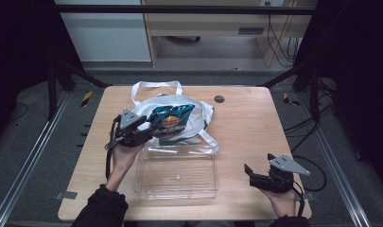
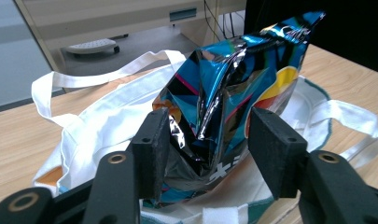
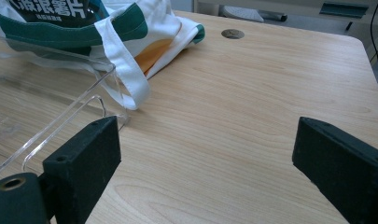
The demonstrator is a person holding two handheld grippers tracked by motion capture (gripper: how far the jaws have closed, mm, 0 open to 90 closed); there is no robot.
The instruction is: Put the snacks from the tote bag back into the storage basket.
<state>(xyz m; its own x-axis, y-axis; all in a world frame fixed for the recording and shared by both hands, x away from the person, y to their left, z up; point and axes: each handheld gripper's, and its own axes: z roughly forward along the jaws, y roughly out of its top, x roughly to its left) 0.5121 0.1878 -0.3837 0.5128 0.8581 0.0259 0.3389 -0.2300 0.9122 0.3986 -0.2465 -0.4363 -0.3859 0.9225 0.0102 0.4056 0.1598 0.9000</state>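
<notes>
Item one, left gripper (image 2: 207, 140): we note its two black jaws set either side of the lower end of a crinkled blue foil snack bag (image 2: 233, 88). The near pad lies against the foil; the far pad looks to touch it too, though we cannot tell how firmly it bears. We read this as a pinch forming on the bag, not a settled one.

Item two, snack bag (image 1: 171, 119): it stands tilted up out of a white cloth tote bag (image 1: 198, 113), which lies on the far half of the wooden table (image 1: 255, 137). The tote carries green trim and an orange patch; one handle loops toward the far edge.

Item three, clear plastic tray (image 1: 177, 175): empty, just on our side of the tote, with a tote strap (image 3: 128, 81) draped at its far corner.

Item four, right gripper (image 1: 261, 174): jaws spread wide over bare wood near the right front corner, nothing between them (image 3: 203, 158).

Risks, as we judge them: slick, air-filled foil may slide out of a light pinch; a hard squeeze may crush the contents or burst the seam. The bag may snag the tote's mouth and drag the cloth, or its strap, across the tray.
</notes>
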